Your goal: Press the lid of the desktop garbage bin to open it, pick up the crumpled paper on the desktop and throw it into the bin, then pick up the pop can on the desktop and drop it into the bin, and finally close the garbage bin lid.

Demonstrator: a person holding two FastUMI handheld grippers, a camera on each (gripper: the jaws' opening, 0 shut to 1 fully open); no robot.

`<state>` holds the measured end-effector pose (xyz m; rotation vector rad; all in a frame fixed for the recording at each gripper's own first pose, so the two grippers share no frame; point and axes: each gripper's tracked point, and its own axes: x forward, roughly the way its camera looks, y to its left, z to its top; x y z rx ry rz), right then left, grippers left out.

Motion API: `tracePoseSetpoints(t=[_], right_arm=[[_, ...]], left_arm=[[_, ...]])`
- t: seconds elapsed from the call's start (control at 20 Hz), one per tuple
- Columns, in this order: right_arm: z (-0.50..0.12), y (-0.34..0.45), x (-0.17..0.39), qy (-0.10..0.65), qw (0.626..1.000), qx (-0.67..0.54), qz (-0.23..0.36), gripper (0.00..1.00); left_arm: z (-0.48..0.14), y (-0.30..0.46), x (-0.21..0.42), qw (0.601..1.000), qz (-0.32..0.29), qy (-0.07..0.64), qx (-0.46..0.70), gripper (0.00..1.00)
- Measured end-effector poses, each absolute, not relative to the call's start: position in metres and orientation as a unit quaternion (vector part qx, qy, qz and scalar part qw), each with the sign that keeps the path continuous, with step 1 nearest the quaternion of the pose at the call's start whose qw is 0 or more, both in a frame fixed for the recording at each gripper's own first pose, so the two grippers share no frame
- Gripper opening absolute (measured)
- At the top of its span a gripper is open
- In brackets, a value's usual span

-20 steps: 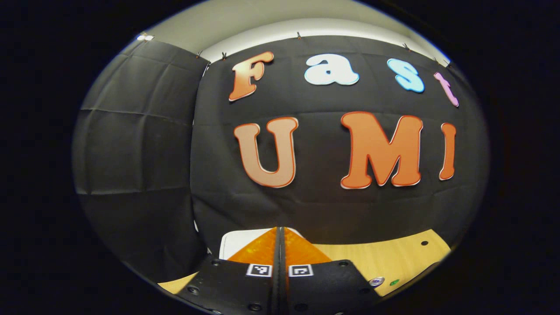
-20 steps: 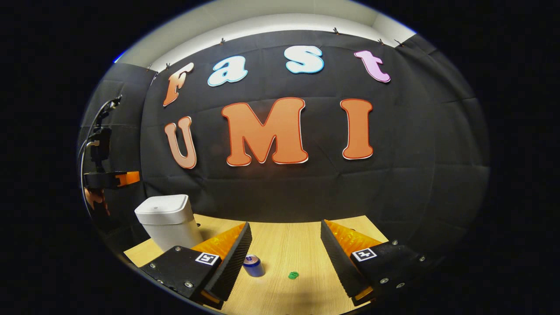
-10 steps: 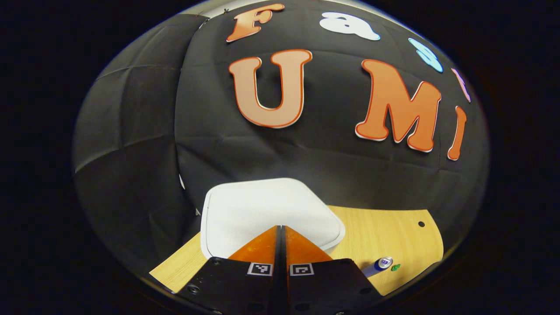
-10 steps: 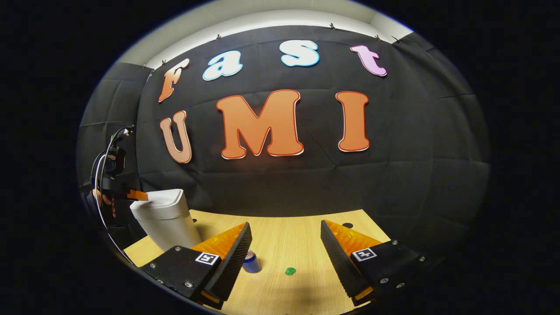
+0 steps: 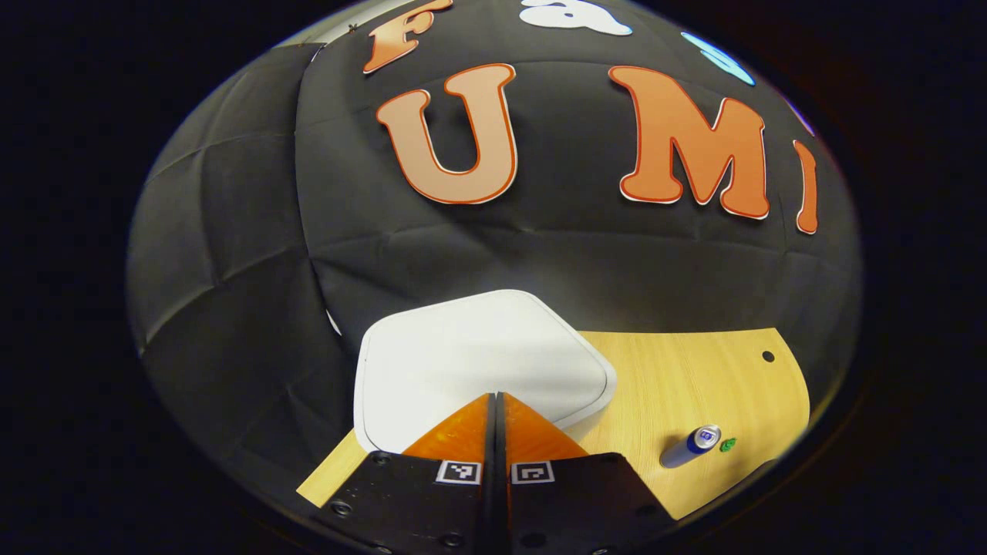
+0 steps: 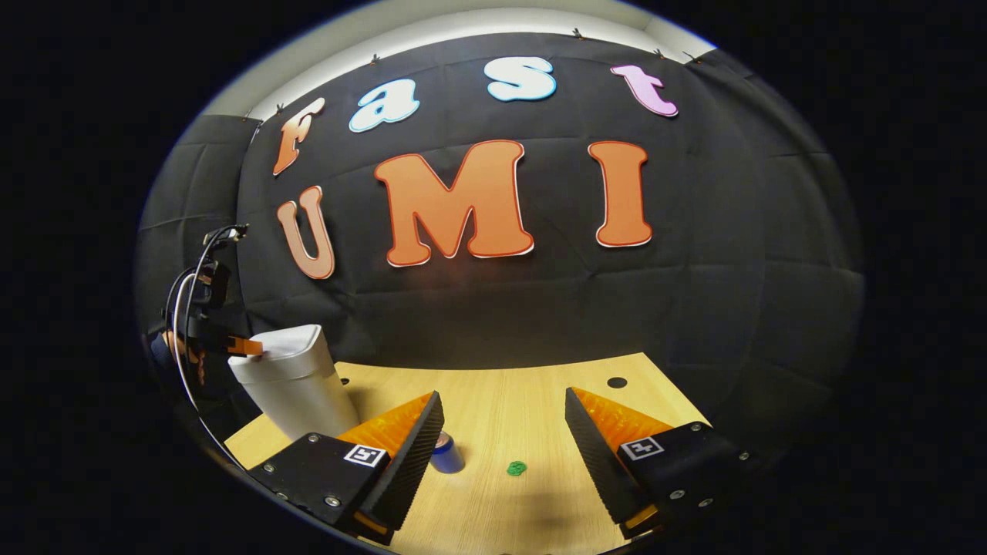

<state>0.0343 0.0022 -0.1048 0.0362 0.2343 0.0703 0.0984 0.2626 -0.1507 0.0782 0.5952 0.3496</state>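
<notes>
**Lid press under way**

The first step was in hand: opening the bin (image 5: 478, 362). In the left gripper view, the left gripper (image 5: 494, 408) pointed down at the white lid (image 5: 463, 347), its two fingers pressed together with nothing between them, their tips over the lid's near edge. Whether they touched the lid could not be told from that view. In the right gripper view the same gripper (image 6: 245, 347) showed far off at the left, held level, its tips at the lid's near rim (image 6: 281, 343), with a hand behind it and cables looping above. The lid looked flat and closed.

The right gripper (image 6: 501, 416) hung over the desk (image 6: 493, 385) with its jaws wide apart and empty, tilted slightly down towards the desktop. Between its fingers lay the can (image 6: 446, 455), close by the left finger, and a small green thing (image 6: 516, 467) just beside it on the wood. In the left gripper view the can (image 5: 690, 447) lay on its side, well apart from the bin, the green thing (image 5: 727, 444) next to it. I could make out no crumpled paper for certain.

By my judgement, the next move called for a firm push straight down on the lid until it sprang, then a lift clear so it could swing up. A push off-centre might tip the light bin.
</notes>
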Motion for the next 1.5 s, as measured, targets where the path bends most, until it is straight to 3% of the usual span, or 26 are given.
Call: tracePoseSetpoints(t=[0.15, 0.25, 0.55, 0.65, 0.8, 1.0, 1.05, 1.1, 1.15, 1.5], right_arm=[[-0.106, 0.003, 0.032, 0.117, 0.992, 0.011, 0.042, 0.94], [-0.106, 0.003, 0.031, 0.12, 0.992, 0.008, 0.043, 0.94], [-0.107, 0.0, 0.025, 0.12, 0.992, 0.003, 0.042, 0.94], [-0.106, 0.001, 0.024, 0.119, 0.992, 0.002, 0.042, 0.94], [-0.106, 0.0, 0.024, 0.116, 0.992, -0.002, 0.042, 0.94], [-0.107, 0.0, 0.024, 0.113, 0.993, -0.005, 0.043, 0.94], [-0.107, -0.001, 0.025, 0.11, 0.993, -0.008, 0.043, 0.94], [-0.107, -0.001, 0.025, 0.107, 0.993, -0.01, 0.042, 0.94], [-0.107, -0.001, 0.026, 0.105, 0.994, -0.012, 0.043, 0.94], [-0.119, -0.006, 0.038, 0.092, 0.994, -0.018, 0.057, 0.94]], left_arm=[[-0.13, 0.261, 0.101, 0.949, 0.179, 0.253, 0.06, 0.0], [-0.098, 0.265, 0.11, 0.96, 0.188, 0.193, 0.072, 0.28], [-0.036, 0.243, 0.095, 0.972, 0.187, 0.099, 0.101, 0.36], [-0.023, 0.234, 0.089, 0.974, 0.187, 0.074, 0.101, 0.48], [-0.003, 0.214, 0.08, 0.979, 0.174, 0.044, 0.093, 0.53], [0.018, 0.182, 0.062, 0.986, 0.157, 0.006, 0.058, 0.74], [0.021, 0.173, 0.057, 0.987, 0.151, 0.0, 0.055, 0.7], [0.023, 0.165, 0.052, 0.988, 0.145, -0.003, 0.052, 0.72], [0.028, 0.154, 0.048, 0.989, 0.137, -0.01, 0.047, 0.8], [0.032, 0.094, 0.027, 0.994, 0.104, -0.018, 0.032, 0.89]])
